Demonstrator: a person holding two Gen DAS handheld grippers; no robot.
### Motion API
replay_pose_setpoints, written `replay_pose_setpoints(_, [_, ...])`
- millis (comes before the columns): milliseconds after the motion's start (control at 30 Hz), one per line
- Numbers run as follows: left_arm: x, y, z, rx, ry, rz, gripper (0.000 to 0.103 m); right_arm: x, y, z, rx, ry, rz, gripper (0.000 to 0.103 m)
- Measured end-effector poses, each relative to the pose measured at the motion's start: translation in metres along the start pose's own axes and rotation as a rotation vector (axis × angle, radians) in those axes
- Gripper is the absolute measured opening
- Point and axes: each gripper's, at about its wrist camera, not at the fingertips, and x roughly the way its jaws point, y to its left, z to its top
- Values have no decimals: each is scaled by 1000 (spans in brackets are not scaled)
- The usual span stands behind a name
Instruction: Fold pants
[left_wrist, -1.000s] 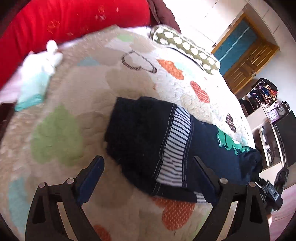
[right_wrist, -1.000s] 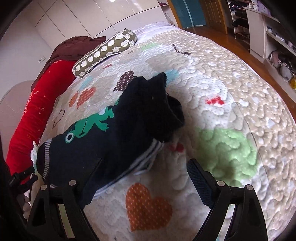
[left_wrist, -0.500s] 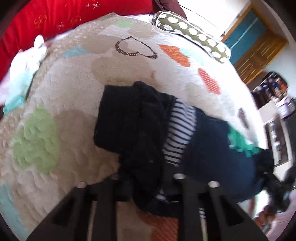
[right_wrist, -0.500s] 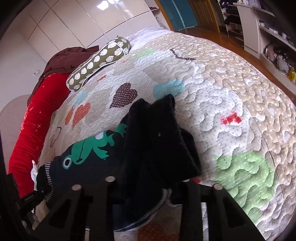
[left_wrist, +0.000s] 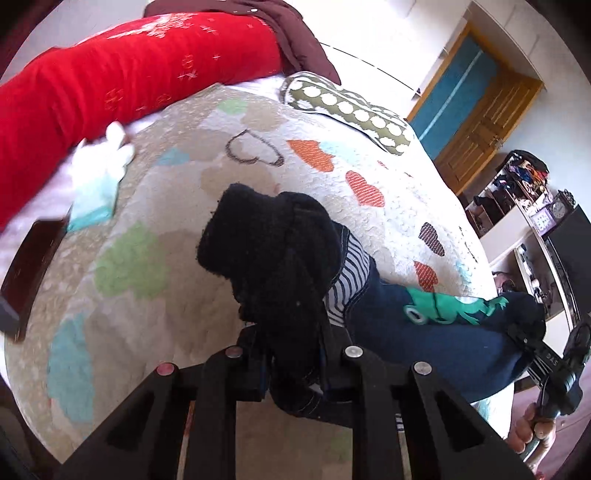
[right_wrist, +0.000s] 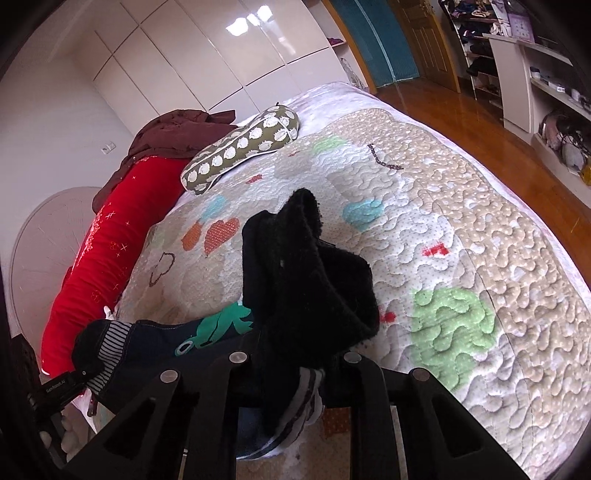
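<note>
The dark navy pants (left_wrist: 424, 343) with a striped waistband and a green frog print hang stretched between my two grippers above the quilted bed (left_wrist: 155, 206). My left gripper (left_wrist: 295, 365) is shut on the waistband end, whose black fleecy lining bunches up above the jaws. My right gripper (right_wrist: 291, 373) is shut on the other end of the pants (right_wrist: 310, 280), also bunched and showing black lining. Each gripper shows at the far end in the other's view.
A long red bolster (left_wrist: 110, 74) lies along the bed's head side with a brown garment (right_wrist: 173, 133) on it. A green dotted pillow (right_wrist: 243, 144) lies on the bed. White and teal cloth (left_wrist: 99, 177) lies near the bolster. Shelves (right_wrist: 546, 81) and wooden floor stand beyond the bed.
Both grippers went from open beside the flat pants to shut on the two ends, then lifted them off the quilt so the fabric bunches and hangs between them.
</note>
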Motion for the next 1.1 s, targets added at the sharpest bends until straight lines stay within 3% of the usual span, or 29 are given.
replay_pose_setpoints(100, [18, 20, -19, -62, 56, 27, 24, 1, -10, -15, 4, 20, -38, 22])
replay_pose_setpoints(167, [35, 33, -29, -100, 116, 72, 25, 16, -25, -24, 27, 76, -101, 32])
replay_pose_setpoints(233, [37, 44, -36, -141, 142, 38, 26, 31, -43, -33, 55, 142, -166, 36])
replay_pose_setpoints(267, [31, 49, -38, -157, 138, 15, 26, 33, -52, -37, 87, 155, -158, 39])
replay_pose_setpoints(333, [14, 54, -37, -158, 97, 16, 29, 21, -65, -39, 154, 128, -101, 45])
replay_pose_setpoints(367, [2, 56, -35, -159, 66, 25, 36, 12, -66, -39, 167, 104, -99, 51])
replay_pose_setpoints(400, [-9, 59, -34, -165, 36, 31, 39, 3, -65, -37, 161, 74, -111, 54])
replay_pose_setpoints(467, [-26, 67, -30, -192, -10, 20, 56, -18, -56, -36, 111, -9, -157, 59])
replay_pose_setpoints(567, [-42, 71, -31, -238, -21, -48, 58, -48, -41, -42, 42, -166, -220, 75])
replay_pose_setpoints(633, [-39, 67, -32, -242, 2, -103, 58, -54, -33, -44, 29, -158, -190, 75])
replay_pose_setpoints(700, [-31, 62, -36, -242, 43, -154, 58, -47, -26, -43, 50, -101, -94, 75])
replay_pose_setpoints(833, [-8, 59, -43, -304, 152, -253, 45, -21, -17, -55, 89, 41, 100, 75])
replay_pose_setpoints(933, [1, 57, -45, -315, 186, -265, 45, -10, -11, -67, 85, 84, 109, 75])
replay_pose_setpoints(1100, [16, 51, -42, -293, 213, -218, 45, -2, -11, -72, 88, 93, 115, 75])
